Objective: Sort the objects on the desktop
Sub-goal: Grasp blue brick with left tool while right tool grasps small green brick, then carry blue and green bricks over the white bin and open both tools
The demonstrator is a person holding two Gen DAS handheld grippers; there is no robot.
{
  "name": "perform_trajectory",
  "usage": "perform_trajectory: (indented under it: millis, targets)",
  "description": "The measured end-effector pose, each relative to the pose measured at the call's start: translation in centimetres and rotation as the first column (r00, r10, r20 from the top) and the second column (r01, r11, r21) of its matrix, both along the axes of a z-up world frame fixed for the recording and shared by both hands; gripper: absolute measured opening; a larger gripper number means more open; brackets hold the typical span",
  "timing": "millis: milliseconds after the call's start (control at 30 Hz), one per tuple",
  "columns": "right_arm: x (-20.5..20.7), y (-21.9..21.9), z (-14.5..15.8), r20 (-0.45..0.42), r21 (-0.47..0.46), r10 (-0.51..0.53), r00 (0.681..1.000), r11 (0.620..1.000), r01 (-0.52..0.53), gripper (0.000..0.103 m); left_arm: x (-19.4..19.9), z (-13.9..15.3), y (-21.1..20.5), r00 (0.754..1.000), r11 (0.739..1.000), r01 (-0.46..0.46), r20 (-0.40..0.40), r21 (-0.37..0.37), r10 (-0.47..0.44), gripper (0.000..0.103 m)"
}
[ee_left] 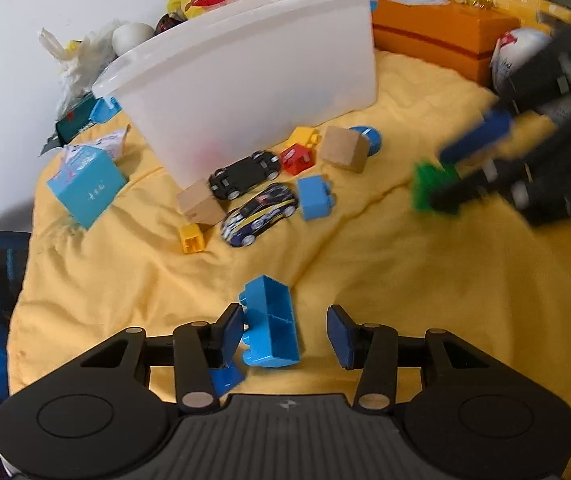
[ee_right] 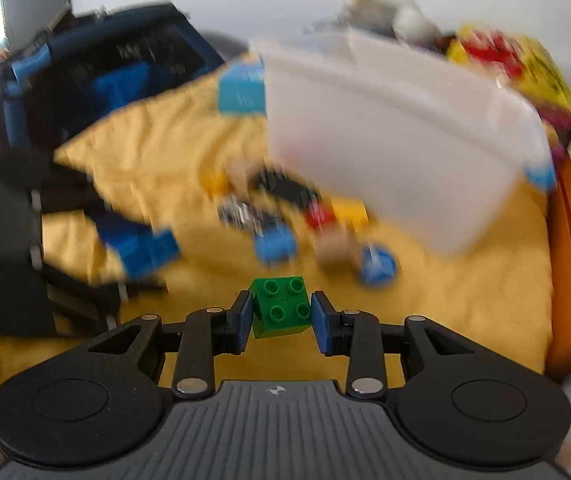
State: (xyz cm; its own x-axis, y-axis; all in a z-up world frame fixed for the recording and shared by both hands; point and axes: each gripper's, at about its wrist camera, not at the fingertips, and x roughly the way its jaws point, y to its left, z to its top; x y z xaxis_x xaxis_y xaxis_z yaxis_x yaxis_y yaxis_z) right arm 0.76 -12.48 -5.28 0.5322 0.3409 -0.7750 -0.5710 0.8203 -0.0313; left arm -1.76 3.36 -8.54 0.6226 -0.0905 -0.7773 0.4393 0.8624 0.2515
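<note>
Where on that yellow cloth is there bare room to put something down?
Bare yellow cloth lies between the light blue building brick by the left gripper and the right gripper. It is crowded along the white plastic tub, around the black toy car.

Green 4-stud brick (ee_right: 281, 312) upright between fingers, light-blue brick (ee_left: 271, 328) tipped on yellow cloth

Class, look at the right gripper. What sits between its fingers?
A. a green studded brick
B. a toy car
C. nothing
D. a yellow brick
A: in the right wrist view the right gripper has both pads pressed against the sides of the green brick, four studs facing up.
</note>
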Motion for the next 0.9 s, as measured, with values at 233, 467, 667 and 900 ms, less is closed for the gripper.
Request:
perform_trajectory:
  millis: [233,467,667,900]
  targets:
    - [-1.0,-2.1,-1.3,-0.019,0.008,-0.07,0.997,0.997,0.07,0.035,-1.0,0.7,-2.2,0.999,0.997,0.041,-0.02,-0.071,-0.042,0.056]
    - [-1.4,-1.5,-1.9,0.018,-0.01,-0.05,0.999,0.999,0.05,0.039,-2.2,1.1,-2.8,0.994,0.982,0.06,-0.079,-0.179,-0.075,0.056]
    - [-1.6,-1.6,-1.6,0.019,0.002,-0.041,0.999,0.999,0.041,0.041,-2.7,2.5,-1.0,0.999,0.979,0.007,-0.042,-0.202,-0.016,0.057]
    - [-1.6,-1.6,-1.3,0.036,0.009,-0.048,0.998,0.999,0.047,0.051,-0.1,0.6,1.3,0.993,0.971,-0.083,-0.103,-0.226,0.061,0.057]
